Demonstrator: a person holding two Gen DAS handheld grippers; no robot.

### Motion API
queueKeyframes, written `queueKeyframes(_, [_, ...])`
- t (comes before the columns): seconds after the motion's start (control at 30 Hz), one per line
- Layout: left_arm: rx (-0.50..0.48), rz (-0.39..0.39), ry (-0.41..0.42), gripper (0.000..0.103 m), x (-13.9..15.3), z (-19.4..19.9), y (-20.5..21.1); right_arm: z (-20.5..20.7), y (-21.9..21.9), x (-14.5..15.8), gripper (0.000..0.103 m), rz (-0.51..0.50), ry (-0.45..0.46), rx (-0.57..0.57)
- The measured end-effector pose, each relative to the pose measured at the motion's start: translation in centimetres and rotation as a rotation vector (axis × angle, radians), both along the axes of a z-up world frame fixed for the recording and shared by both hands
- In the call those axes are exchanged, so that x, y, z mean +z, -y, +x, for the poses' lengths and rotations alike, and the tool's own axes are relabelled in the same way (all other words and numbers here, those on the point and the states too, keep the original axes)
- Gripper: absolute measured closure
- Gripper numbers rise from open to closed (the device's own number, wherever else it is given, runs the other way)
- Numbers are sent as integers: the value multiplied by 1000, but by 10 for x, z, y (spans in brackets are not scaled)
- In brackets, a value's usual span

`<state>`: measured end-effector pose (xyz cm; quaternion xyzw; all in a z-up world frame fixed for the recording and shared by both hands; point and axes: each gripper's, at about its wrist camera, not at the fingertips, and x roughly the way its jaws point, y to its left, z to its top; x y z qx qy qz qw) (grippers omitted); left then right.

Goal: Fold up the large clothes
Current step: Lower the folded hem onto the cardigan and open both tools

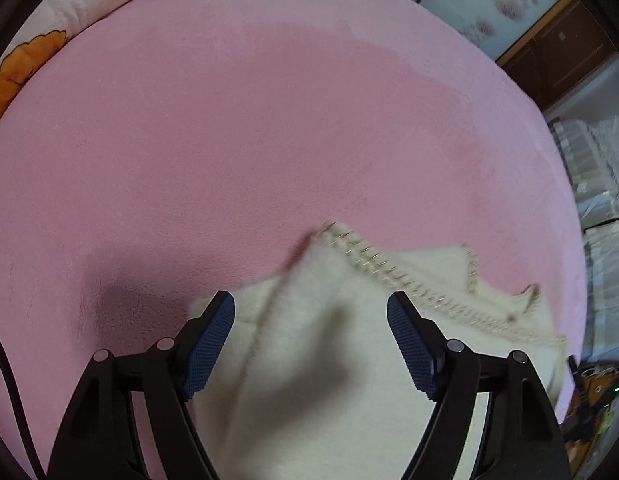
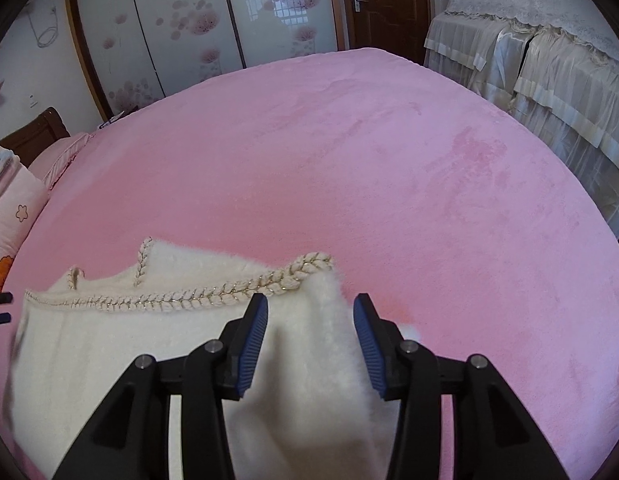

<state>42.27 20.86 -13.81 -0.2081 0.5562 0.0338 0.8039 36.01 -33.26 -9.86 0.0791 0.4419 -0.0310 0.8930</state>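
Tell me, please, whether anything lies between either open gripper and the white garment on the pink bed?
Nothing visible does. The left gripper and right gripper are both open, directly over the fluffy white garment, whose fabric already sits between the jaws. The pink bed cover beyond shows only bare fabric.

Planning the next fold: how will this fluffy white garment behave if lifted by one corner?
The white garment will likely hang limp, since it already lies rumpled on the pink bedspread. Its fuzzy pile should grip the ribbed pads rather than slip. The braided trim may make that edge slightly heavier and stiffer.
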Motion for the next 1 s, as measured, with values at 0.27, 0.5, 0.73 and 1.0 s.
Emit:
queueKeyframes(0.27, [-133, 20, 6, 27, -28, 13, 0, 7, 19, -16, 58, 60, -80, 11])
queueKeyframes(0.5, [-201, 35, 100, 67, -28, 16, 8, 24, -5, -37, 57, 71, -114, 62])
queueKeyframes(0.73, [-145, 259, 207, 97, -8, -3, 30, 16, -39, -31, 94, -142, -42, 84])
queueKeyframes(1.0, [33, 356, 301, 97, 12, -17, 27, 13, -38, 2, 95, -190, 136, -7])
